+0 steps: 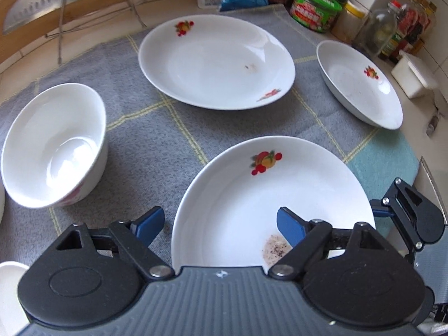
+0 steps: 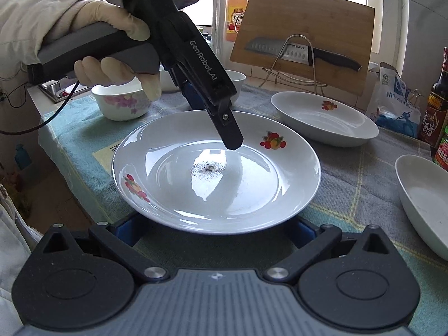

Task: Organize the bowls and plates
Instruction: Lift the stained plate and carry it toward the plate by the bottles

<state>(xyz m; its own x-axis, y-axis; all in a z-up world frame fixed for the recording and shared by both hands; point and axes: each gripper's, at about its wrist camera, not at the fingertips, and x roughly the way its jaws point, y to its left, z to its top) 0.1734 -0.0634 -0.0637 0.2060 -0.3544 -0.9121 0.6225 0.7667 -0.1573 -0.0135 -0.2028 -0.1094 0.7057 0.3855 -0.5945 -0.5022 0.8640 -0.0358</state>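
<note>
A white plate with fruit prints and a dark speck patch lies nearest on the grey checked cloth. My left gripper points steeply down at it and is open. Its jaws straddle the plate's left rim, one blue pad over the cloth and the other over the plate's inside. From the right wrist view, a gloved hand holds the left gripper above the plate. My right gripper is open wide at the plate's near rim, its pads partly under that rim. A white bowl stands nearby.
Two more fruit-print plates lie on the cloth, a large one and one near the jars. Another bowl sits behind. A cutting board with a knife, bags, jars and bottles line the back.
</note>
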